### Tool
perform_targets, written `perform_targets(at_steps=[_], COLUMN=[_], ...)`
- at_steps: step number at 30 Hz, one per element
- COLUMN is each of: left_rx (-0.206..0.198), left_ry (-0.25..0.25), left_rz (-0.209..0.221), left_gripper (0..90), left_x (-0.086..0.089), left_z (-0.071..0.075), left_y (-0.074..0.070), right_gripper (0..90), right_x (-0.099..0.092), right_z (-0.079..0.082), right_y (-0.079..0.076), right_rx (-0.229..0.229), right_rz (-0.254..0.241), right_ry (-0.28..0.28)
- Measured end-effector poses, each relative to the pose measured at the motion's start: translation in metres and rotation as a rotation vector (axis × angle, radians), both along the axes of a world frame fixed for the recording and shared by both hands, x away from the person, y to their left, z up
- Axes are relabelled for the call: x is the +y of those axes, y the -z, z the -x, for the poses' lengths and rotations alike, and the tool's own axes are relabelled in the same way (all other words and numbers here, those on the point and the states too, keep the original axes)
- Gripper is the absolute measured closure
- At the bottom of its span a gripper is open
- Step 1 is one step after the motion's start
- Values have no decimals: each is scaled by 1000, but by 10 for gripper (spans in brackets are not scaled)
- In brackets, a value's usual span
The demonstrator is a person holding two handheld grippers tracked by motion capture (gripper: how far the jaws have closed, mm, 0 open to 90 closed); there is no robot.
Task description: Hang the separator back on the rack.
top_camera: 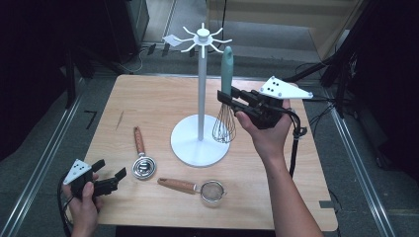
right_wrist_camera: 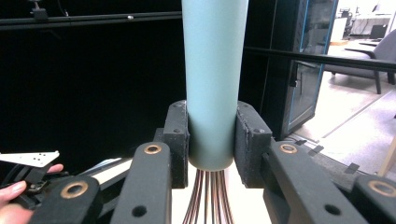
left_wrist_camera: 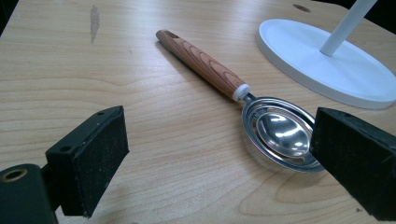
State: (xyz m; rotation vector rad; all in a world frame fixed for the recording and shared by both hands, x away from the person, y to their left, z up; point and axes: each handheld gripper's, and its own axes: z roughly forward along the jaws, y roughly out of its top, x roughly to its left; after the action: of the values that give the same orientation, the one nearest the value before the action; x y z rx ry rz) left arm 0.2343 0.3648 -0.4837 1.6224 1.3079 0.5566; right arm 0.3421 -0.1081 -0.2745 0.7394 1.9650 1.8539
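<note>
The right gripper (right_wrist_camera: 211,140) jaws clamp the whisk (right_wrist_camera: 214,84) upright by its pale teal handle, copper wires below.

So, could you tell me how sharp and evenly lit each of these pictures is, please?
High view: soft overall, table evenly lit, surroundings dark. Left gripper view: sharp wood grain, bright glare in the metal bowl of the egg separator. Right gripper view: whisk handle crisp between the pads, black backdrop at left, bright hazy room at right.
</note>
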Motion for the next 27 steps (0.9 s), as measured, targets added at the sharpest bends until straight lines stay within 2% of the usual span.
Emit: perform_targets(at_steps=[4, 16, 23, 25, 27], left_rx=[-1, -2, 0, 0, 1], left_ry=[-1, 0, -1, -1, -1], left_rz=[0, 2, 5, 5, 5], left_gripper=[50, 50, 51, 51, 50], left_x=[0, 0, 0, 0, 1], left_z=[0, 0, 0, 0, 0], left_y=[0, 0, 0, 0, 0], right_gripper=[715, 714, 705, 683, 611], right_x=[2, 10, 13, 13, 14], right_z=[-3, -10, -12, -12, -11], right_y=[2, 2, 6, 7, 7], right_rx=[20, 43, 11, 1, -13], right_rz=[-10, -9, -11, -4, 1], right_ry=[-17, -41, -7, 7, 33])
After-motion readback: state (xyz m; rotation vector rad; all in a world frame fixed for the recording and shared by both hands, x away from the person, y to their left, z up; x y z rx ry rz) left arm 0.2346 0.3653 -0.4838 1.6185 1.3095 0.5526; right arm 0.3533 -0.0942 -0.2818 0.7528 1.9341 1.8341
